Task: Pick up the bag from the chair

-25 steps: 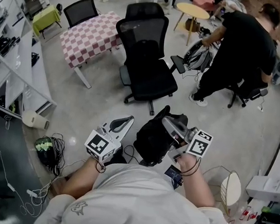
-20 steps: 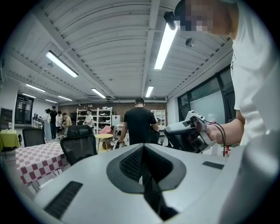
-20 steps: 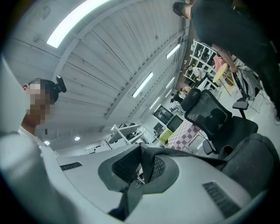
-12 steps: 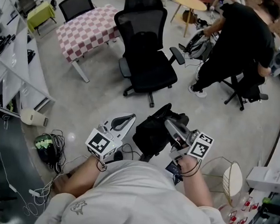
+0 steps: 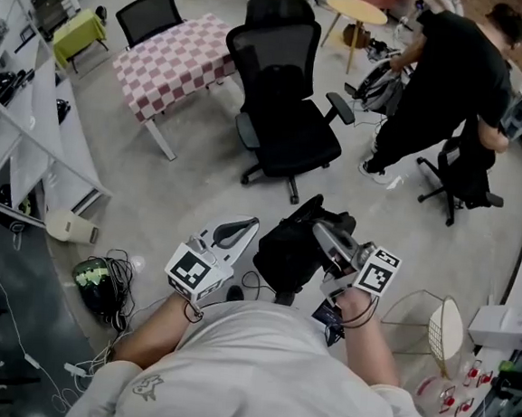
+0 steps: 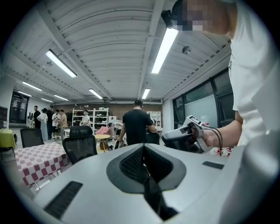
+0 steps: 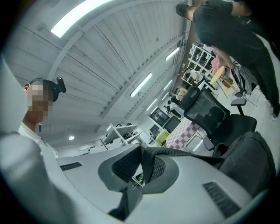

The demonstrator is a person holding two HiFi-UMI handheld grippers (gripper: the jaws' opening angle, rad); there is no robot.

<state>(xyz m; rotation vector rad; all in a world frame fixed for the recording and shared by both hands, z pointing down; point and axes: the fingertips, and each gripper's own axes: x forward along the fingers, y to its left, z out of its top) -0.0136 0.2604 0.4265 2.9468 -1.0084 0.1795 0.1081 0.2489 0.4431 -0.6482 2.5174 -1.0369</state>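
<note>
The black bag point(image 5: 293, 251) hangs off the floor in front of me, between my two grippers. My right gripper point(image 5: 318, 228) is shut on its mesh strap point(image 7: 175, 153), which runs out between the jaws to the bag's body point(image 7: 249, 162). My left gripper point(image 5: 252, 222) is beside the bag on its left, jaws together with nothing in them point(image 6: 144, 164). The black office chair point(image 5: 287, 124) stands further ahead with a bare seat; it also shows in the right gripper view point(image 7: 210, 116). From the left gripper view I see the right gripper point(image 6: 183, 138) in its hand.
A checkered table point(image 5: 170, 59) stands left of the chair, with a round wooden table point(image 5: 355, 10) behind. A person in black point(image 5: 453, 84) bends over another chair at the right. Shelving point(image 5: 22, 137) lines the left; cables point(image 5: 100, 284) and a wire basket point(image 5: 441, 332) lie near my feet.
Both grippers and the hanging bag have drifted slightly across the floor, with the chair shifting in view. The right grip on the strap is unchanged. The person in black has shifted stance.
</note>
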